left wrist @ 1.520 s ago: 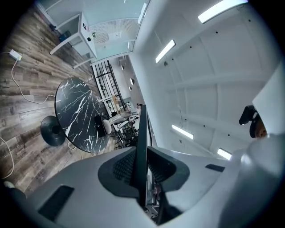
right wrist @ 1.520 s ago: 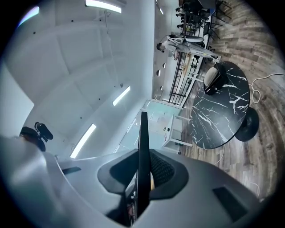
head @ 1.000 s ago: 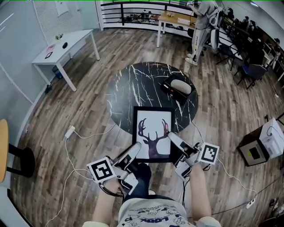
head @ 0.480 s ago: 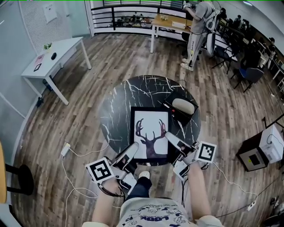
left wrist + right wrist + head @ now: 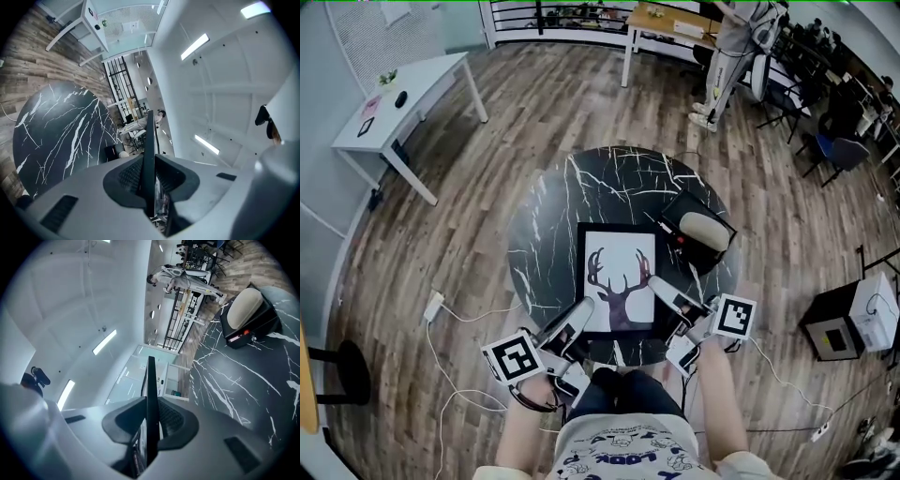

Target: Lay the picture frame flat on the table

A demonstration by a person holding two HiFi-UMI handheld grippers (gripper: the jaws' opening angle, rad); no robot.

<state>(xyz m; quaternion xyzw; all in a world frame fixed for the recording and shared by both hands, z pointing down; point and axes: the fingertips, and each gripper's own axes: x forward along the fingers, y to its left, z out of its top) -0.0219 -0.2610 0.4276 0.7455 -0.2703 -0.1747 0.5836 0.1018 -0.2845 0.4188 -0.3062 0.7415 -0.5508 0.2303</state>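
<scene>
The black picture frame [image 5: 617,277] with a deer-antler print lies about level over the near half of the round black marble table [image 5: 553,216], picture side up. My left gripper [image 5: 580,310] is shut on its near left corner and my right gripper [image 5: 660,287] on its near right corner. In the left gripper view the frame's thin black edge [image 5: 149,154] runs between the pads of the left gripper [image 5: 149,190], with the table [image 5: 56,131] on one side. The right gripper view shows the same edge [image 5: 151,399] clamped in the right gripper [image 5: 151,427]. Whether the frame touches the table I cannot tell.
An open black case with a beige pad [image 5: 701,231] sits on the table's right side, close to the frame's far right corner. A white desk [image 5: 394,98] stands far left, and a person [image 5: 733,52] by a wooden table at the back. Cables [image 5: 433,306] cross the floor; a box [image 5: 853,323] stands right.
The frame has come further in over the table, away from its near edge, and the case now lies closer to the frame's far right corner. Both grips are unchanged.
</scene>
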